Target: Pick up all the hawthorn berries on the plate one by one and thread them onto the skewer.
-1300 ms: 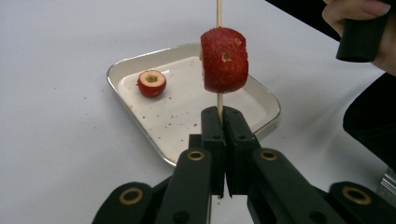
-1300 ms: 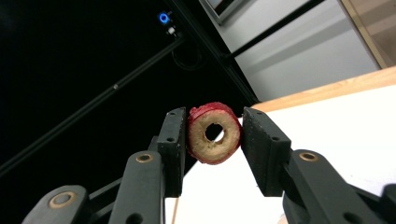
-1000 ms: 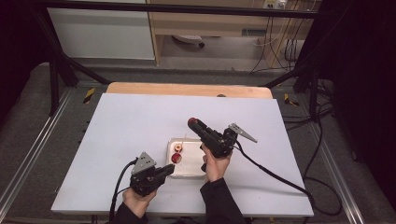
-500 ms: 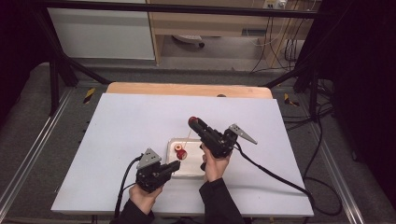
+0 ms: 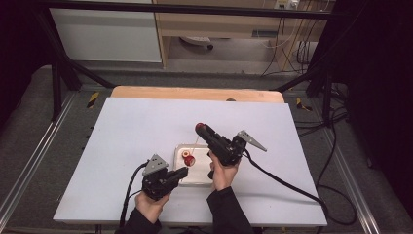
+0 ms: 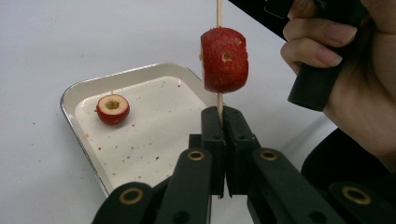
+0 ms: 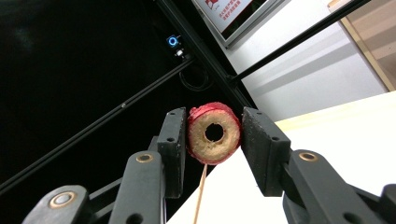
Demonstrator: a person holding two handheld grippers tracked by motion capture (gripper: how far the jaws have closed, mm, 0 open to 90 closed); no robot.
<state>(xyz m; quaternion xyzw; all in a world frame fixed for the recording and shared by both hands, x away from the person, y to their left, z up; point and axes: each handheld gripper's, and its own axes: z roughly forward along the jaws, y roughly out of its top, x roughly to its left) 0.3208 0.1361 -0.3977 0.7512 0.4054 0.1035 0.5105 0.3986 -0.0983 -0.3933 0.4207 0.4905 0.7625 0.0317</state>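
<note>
White table top (image 5: 146, 131) fills the middle of the high view, with a light wooden strip (image 5: 195, 93) along its far edge at upper centre. A small white metal tray (image 5: 197, 178) lies flat on it, lower centre of the frame. In the left gripper view the tray (image 6: 88, 88) sits at centre left, rounded corners, red crumbs scattered over its floor, with one cored red fruit piece (image 6: 112, 108) lying in it near its upper left corner.
</note>
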